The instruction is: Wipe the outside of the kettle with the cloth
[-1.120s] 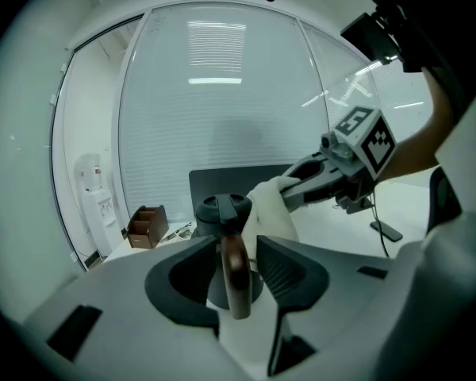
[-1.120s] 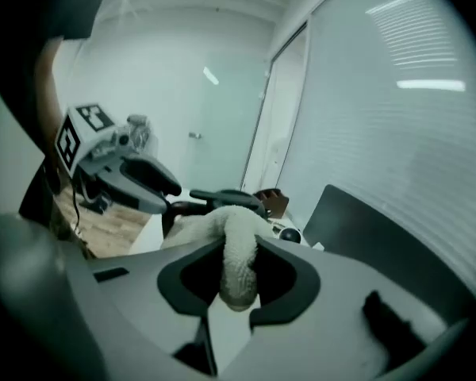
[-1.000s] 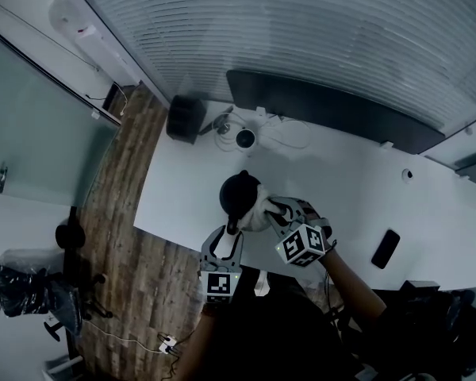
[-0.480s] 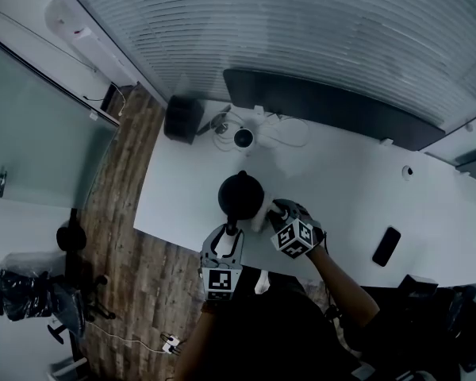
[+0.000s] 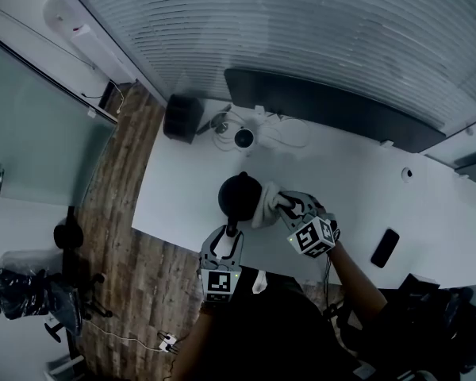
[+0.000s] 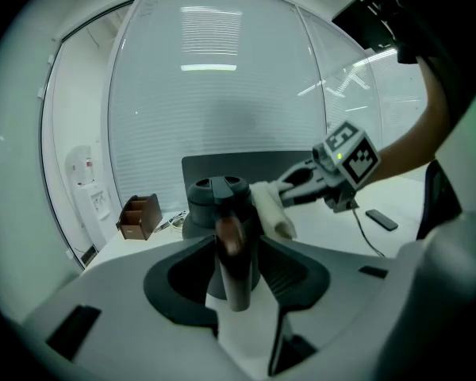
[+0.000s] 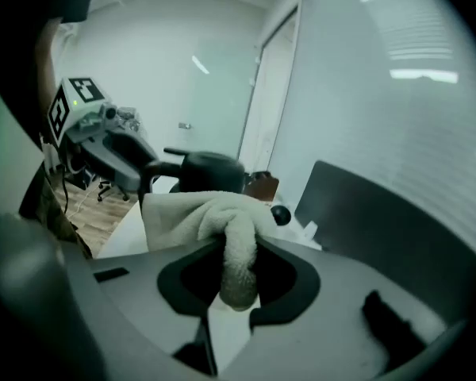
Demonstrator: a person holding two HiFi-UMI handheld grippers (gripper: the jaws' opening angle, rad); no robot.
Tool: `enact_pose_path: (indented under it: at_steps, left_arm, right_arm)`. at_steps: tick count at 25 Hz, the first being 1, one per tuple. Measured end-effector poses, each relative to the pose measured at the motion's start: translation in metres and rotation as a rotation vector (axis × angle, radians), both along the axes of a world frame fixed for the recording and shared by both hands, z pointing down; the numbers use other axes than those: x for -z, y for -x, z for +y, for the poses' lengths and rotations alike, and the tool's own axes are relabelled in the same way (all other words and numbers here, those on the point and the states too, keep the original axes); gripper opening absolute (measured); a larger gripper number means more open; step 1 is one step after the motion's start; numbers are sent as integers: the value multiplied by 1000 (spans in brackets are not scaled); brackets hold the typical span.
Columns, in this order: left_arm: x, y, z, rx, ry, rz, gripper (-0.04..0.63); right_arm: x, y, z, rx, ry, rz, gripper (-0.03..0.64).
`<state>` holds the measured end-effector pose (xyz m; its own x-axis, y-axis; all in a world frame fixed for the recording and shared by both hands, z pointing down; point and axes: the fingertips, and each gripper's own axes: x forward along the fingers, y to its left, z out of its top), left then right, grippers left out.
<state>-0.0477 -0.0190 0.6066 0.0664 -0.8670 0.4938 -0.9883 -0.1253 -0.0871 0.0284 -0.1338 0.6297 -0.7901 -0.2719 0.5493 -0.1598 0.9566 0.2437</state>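
Working on a broad white tabletop (image 5: 357, 181), mostly bare around the job, with little to knock while reaching round. Near its front edge, upright and lidded: the dark kettle (image 5: 239, 190), set close enough to be reached from both sides at once.

Braced from the near side with the left gripper (image 5: 229, 230), closed on the kettle's handle (image 6: 235, 264), taken upright between the two jaws with a pad against each side. Probably held that way to stop the body turning or sliding under the rubbing.

Approached on the other side with the right gripper (image 5: 274, 205), clamped tight on a bunched fold of the pale cloth (image 7: 214, 213). Loose remainder pushed out past the jaws as a soft wad, likely to put fabric, not plastic, against the kettle. Placed against, or at least just beside, the kettle's right flank in the head view. Actual contact hard to confirm there.

Judged from this: mid-wipe on the right side, with the far side and the left flank probably not yet done. Worth keeping the wad ahead of the jaws and the hold on the handle firm, to avoid tipping the kettle toward the tabletop edge.
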Motion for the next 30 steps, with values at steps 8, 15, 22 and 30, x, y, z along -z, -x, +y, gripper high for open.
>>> enact_pose_path:
  at_steps: [8, 15, 22, 30]
  left_arm:
    - [-1, 0, 3, 4, -30, 16, 155]
    - [2, 6, 4, 11, -41, 12, 155]
    - [5, 3, 2, -9, -60, 24, 155]
    - [34, -1, 5, -40, -160, 44, 155]
  right_arm:
    - [16, 45, -28, 213, -140, 55, 74]
    - [-46, 35, -34, 160, -67, 127, 74]
    - [-108, 24, -22, 141, 24, 218, 74]
    - [5, 45, -60, 297, -129, 4, 74]
